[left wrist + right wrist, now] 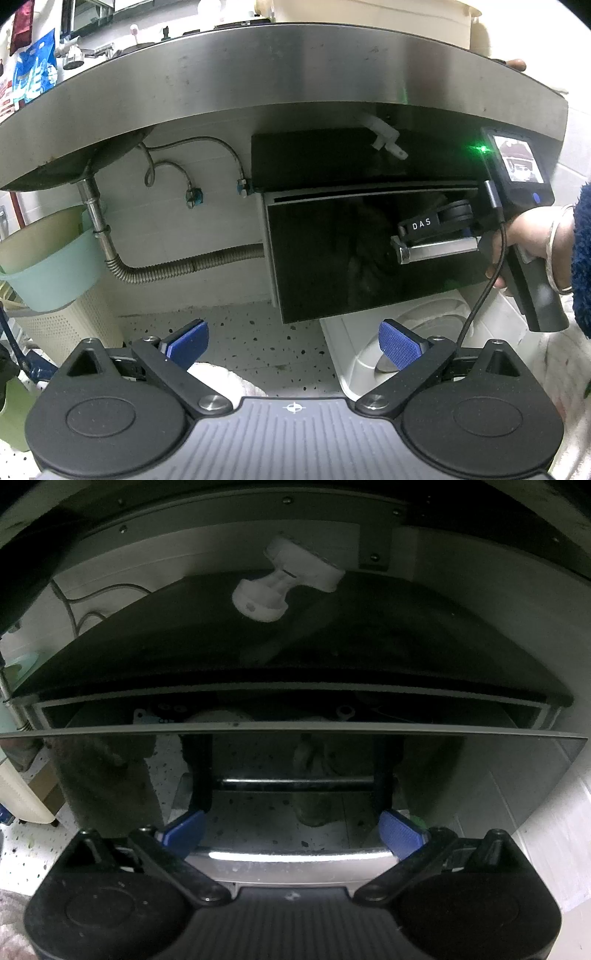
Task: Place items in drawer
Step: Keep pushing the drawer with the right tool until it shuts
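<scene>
Drawer (295, 771): glossy black front under the steel counter (280, 70), pulled slightly ajar; contents dim, cannot identify.
Handling: likely stiff, slick-faced, sliding on runners; judged best taken by the metal bar handle (291, 856).
Right gripper (291, 834): fingers spread, straddling the handle, not clamped.
Left gripper (293, 341): spread, empty, held back above the floor.

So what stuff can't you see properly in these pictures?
- What lies inside the drawer: the right wrist view shows only a thin, dark slit above its glossy front, with pale shapes too dim to name.
- The right gripper's fingertips: in the left wrist view they merge with the dark drawer front.
- The drawer handle: its ends sit behind the blue pads in the right wrist view.
</scene>
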`<state>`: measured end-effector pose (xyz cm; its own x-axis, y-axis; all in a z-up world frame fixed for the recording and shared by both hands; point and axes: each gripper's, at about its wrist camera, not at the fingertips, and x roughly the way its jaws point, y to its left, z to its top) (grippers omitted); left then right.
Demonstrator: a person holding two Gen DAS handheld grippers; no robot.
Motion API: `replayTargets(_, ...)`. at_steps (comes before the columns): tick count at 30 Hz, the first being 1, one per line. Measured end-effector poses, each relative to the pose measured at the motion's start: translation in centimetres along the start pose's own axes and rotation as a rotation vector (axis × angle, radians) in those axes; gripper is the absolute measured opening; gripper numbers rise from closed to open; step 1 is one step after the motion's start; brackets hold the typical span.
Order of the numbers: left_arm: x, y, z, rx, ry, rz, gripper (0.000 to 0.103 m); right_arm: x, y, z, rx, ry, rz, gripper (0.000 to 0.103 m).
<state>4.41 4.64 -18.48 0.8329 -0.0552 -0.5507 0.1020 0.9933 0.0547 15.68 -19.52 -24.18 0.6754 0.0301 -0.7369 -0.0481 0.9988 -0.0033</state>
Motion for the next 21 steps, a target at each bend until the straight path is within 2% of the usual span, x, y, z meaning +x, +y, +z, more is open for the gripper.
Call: replayTargets(21, 0.07, -0.53, -0.20, 0.006, 0.015, 0.000, 0.100, 0.86, 0.20, -0.09, -0.005, -0.044, -0.002, 0.101)
